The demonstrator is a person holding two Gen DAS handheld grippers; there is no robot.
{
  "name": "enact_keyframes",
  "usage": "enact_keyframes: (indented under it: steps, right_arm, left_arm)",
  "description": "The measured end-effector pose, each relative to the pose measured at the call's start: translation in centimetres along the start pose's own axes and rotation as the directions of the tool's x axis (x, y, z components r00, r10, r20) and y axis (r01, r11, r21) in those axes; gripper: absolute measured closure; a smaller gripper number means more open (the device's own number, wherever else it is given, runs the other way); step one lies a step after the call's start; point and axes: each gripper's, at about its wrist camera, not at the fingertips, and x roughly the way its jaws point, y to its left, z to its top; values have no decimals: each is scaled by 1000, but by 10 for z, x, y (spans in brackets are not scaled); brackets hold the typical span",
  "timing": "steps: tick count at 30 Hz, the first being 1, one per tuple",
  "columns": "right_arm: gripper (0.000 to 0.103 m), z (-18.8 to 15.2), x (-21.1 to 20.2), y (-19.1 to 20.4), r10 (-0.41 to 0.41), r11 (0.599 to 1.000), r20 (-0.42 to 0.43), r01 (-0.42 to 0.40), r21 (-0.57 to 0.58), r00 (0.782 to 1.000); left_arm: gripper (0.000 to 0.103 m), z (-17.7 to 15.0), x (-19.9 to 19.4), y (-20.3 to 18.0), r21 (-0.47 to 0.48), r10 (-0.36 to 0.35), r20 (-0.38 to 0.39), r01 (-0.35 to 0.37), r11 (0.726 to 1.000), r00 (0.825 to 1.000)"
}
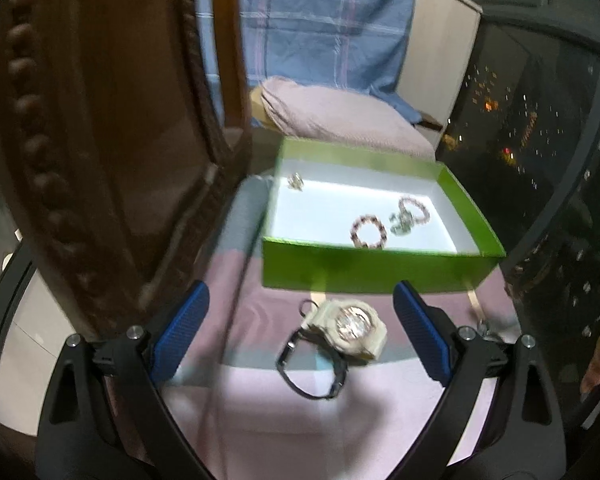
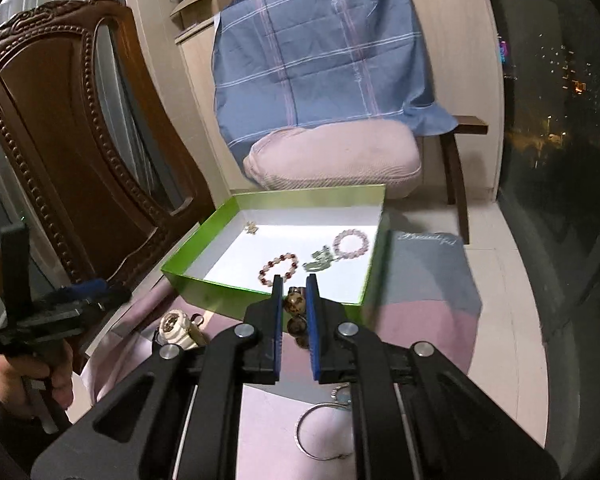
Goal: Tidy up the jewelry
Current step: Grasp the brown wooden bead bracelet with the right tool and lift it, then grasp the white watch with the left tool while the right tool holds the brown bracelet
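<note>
Right wrist view: the green box [image 2: 204, 276] holds 2 bead bracelets, a red-and-white bracelet [image 2: 278, 267] and a pink bracelet [image 2: 351, 245], plus 1 silvery piece [image 2: 318, 263] between them and 1 small charm [image 2: 253, 228] near its far wall. On the pink cloth [image 2: 268, 420] lie 1 cream watch [image 2: 178, 326], 1 black band [image 1: 312, 372] and 1 silver bangle [image 2: 318, 432]. The right gripper [image 2: 295, 300] is pinched tight on a brown bead strand [image 2: 295, 304]. The left gripper [image 1: 300, 320] stands spread wide above the watch, touching nothing.
</note>
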Motion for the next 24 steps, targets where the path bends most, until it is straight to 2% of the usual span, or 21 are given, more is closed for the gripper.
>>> enact_keyframes:
  steps: [3, 7, 10, 13, 19, 24]
  right_arm:
    - [92, -2, 2, -5, -7, 1000, -11, 7, 10, 1000]
    - [92, -4, 5, -5, -9, 1000, -22, 9, 0, 1000]
    - [92, -4, 7, 0, 1, 1000, -21, -1, -7, 1000]
    - [92, -3, 8, 0, 5, 1000, -23, -5, -9, 1000]
    - [92, -3, 7, 1, 3, 1000, -22, -3, -11, 1000]
    - [92, -3, 4, 1, 7, 1000, -13, -7, -10, 1000]
  left_arm:
    - [11, -7, 13, -21, 36, 10, -39, -8, 999, 999]
    - [13, -14, 31, -38, 48, 60, -84, -56, 997, 995]
    - [24, -17, 46, -43, 29, 95, -127, -92, 995, 987]
    - [47, -18, 61, -43, -1, 88, -176, -90, 996, 980]
    - [52, -15, 57, -37, -34, 50, -154, -56, 998, 987]
    - [52, -10, 31, -38, -12, 4, -103, -5, 1000, 995]
